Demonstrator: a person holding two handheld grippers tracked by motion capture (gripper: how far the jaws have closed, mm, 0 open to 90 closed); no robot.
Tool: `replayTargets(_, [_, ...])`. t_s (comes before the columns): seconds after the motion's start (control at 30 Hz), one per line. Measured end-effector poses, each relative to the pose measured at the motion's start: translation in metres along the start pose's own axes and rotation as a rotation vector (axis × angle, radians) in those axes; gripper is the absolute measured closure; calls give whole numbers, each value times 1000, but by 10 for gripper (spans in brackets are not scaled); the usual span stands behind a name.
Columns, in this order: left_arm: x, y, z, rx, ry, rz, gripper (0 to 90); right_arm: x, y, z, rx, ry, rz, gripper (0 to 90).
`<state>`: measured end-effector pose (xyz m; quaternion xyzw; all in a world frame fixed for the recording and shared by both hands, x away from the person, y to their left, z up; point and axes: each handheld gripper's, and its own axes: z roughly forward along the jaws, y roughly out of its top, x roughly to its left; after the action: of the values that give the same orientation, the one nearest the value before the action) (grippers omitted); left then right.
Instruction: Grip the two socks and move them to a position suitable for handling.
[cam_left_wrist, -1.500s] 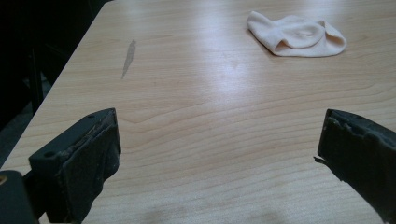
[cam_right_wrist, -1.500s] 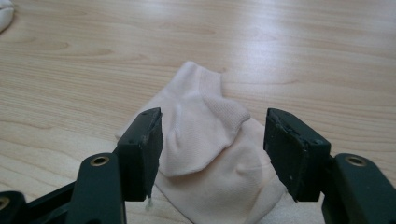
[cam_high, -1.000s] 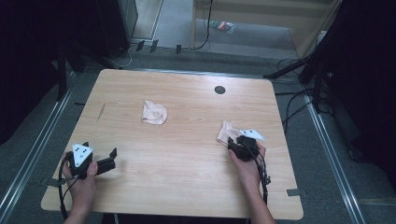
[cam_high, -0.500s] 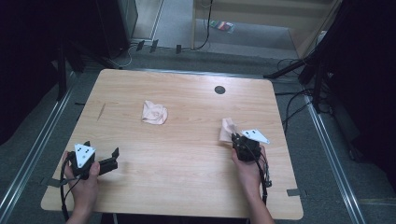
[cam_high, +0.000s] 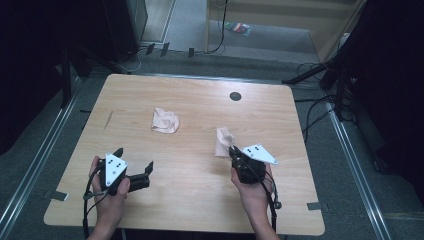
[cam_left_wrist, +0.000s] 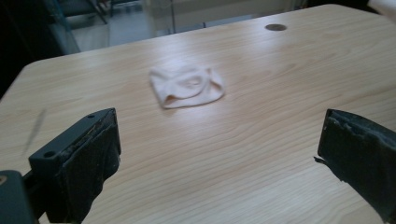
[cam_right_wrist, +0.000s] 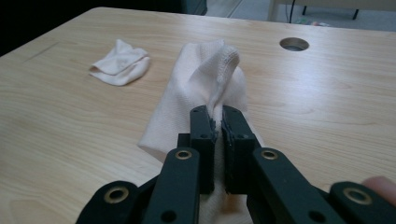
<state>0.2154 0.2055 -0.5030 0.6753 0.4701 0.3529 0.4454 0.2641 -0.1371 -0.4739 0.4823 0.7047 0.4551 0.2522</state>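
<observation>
Two pale cream cloths are on the wooden table (cam_high: 200, 200). One crumpled cloth (cam_high: 165, 120) (cam_left_wrist: 187, 86) (cam_right_wrist: 121, 62) lies left of centre, untouched. My right gripper (cam_high: 231, 148) (cam_right_wrist: 215, 114) is shut on a fold of the other cloth (cam_high: 222, 140) (cam_right_wrist: 205, 79). This cloth is drawn up into a peak while its lower part still rests on the wood. My left gripper (cam_high: 134, 157) (cam_left_wrist: 219, 121) is open near the front left of the table. It has nothing between its jaws and faces the crumpled cloth from a distance.
A round cable hole (cam_high: 235, 96) (cam_right_wrist: 294, 44) sits in the table near its far edge. A thin dark mark (cam_high: 108, 119) lies on the wood at the left. Metal rails and cables run along the floor on both sides.
The right gripper has shut on the right-hand cloth, lifting it into a peak and drawing it slightly toward the near edge. The left gripper has shifted right, still open.
</observation>
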Motion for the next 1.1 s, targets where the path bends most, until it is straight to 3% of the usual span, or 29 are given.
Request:
replayTargets(0.07, [-7, 4, 3, -6, -21, -2, 0, 14, 2, -5, -1, 16, -12, 858])
replayTargets(0.23, [-28, 10, 11, -13, -81, -11, 0, 32, 1, -6, 4, 41, -41, 858])
replayTargets(0.47, [-40, 10, 12, -28, -159, -45, 0, 66, -18, 5, 48, 107, -64, 857])
replayTargets(0.63, [-42, -1, 11, -30, -194, -48, 0, 76, -31, 11, 73, 122, -72, 858])
replayTargets(0.73, [-43, -11, 12, -12, -207, -32, 0, 79, -43, 18, 106, 127, -99, 858])
replayTargets(0.83, [-45, -18, 15, 16, -215, -15, 0, 82, -56, 23, 149, 134, -95, 857])
replayTargets(0.97, [-43, -20, 19, 33, -216, -32, 0, 84, -63, 27, 168, 129, -88, 854])
replayTargets(1.1, [-41, -22, 19, 36, -208, -29, 0, 83, -66, 29, 180, 129, -68, 755])
